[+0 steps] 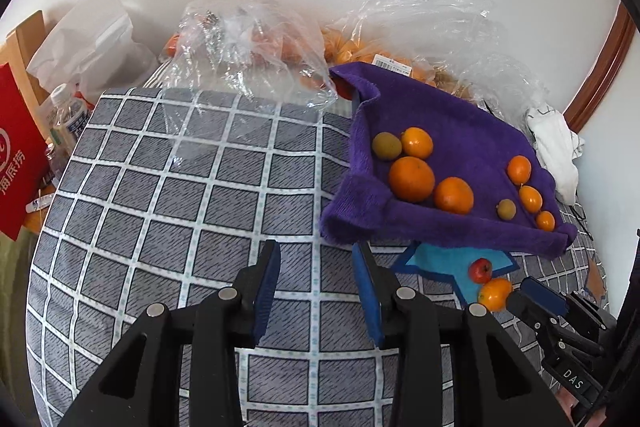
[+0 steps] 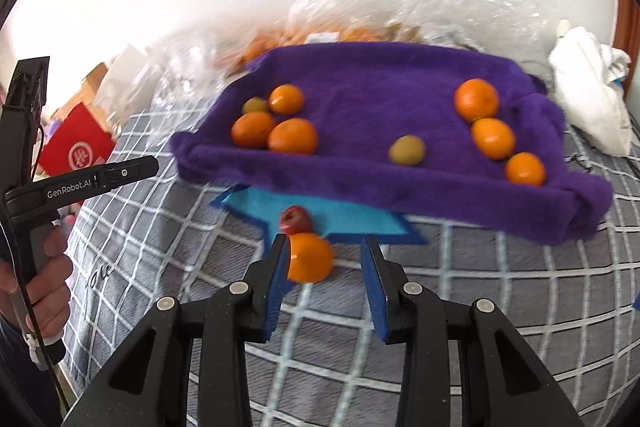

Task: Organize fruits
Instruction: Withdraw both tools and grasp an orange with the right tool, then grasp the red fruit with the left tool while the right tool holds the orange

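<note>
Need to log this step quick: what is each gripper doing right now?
Left gripper: open, holding nothing.
Right gripper: open, orange fruit between its fingers but not clamped.

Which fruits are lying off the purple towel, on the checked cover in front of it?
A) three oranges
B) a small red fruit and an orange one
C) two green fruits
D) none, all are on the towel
B: the small red fruit and the orange fruit lie below the purple towel edge, by the blue patch.
</note>
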`<action>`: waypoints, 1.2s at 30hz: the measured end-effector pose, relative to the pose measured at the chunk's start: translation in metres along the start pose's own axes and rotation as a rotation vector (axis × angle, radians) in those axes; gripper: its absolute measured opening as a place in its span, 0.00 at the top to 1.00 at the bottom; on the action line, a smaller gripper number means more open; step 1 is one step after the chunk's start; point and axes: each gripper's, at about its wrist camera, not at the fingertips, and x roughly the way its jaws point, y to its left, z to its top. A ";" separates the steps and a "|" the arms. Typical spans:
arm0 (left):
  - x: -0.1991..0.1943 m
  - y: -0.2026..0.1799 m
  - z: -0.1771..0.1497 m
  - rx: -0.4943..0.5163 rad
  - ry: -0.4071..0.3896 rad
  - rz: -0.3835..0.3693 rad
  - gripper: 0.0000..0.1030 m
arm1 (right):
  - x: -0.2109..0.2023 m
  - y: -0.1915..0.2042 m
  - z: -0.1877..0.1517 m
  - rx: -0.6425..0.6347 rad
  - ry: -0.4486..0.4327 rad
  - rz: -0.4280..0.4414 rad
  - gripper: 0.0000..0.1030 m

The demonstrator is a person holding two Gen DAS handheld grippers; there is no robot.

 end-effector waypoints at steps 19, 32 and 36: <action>0.009 -0.021 -0.027 0.041 0.051 -0.052 0.65 | -0.004 -0.014 -0.023 -0.004 -0.017 -0.091 0.64; 0.025 -0.116 -0.040 0.177 0.071 -0.201 0.65 | -0.041 -0.077 -0.044 0.076 -0.034 -0.175 0.64; 0.038 -0.127 -0.040 0.168 0.097 -0.202 0.65 | -0.046 -0.085 -0.048 0.086 -0.035 -0.171 0.64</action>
